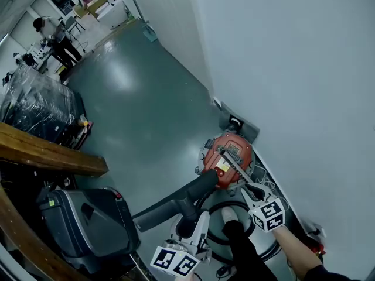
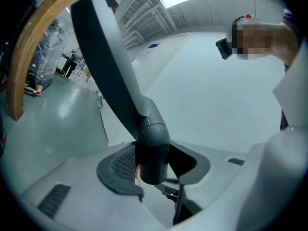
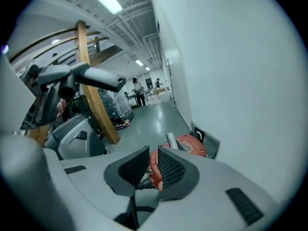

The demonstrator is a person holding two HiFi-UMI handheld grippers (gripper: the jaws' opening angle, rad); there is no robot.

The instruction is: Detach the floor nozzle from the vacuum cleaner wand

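Note:
My left gripper (image 1: pixel 190 219) (image 2: pixel 154 170) is shut on the dark grey wand (image 1: pixel 167 208) (image 2: pixel 103 61) near its thick end, which is bare and hangs free above the floor. The wand slants up to the left; in the right gripper view the wand (image 3: pixel 96 77) is at the upper left. The red vacuum cleaner (image 1: pixel 225 155) (image 3: pixel 185 146) sits on the floor by the wall. Beyond it a grey floor nozzle (image 1: pixel 237 125) (image 3: pixel 206 139) lies against the wall, apart from the wand. My right gripper (image 1: pixel 253 193) (image 3: pixel 153 165) hovers over the vacuum, its jaws a narrow gap apart and empty.
A white wall (image 1: pixel 293 69) runs along the right. A black hose (image 1: pixel 218 211) loops on the floor under my grippers. A grey wheeled case (image 1: pixel 88 221), a wooden beam (image 1: pixel 47 154) and a wrapped pallet (image 1: pixel 38 104) stand at the left. A person (image 1: pixel 55 37) is far off.

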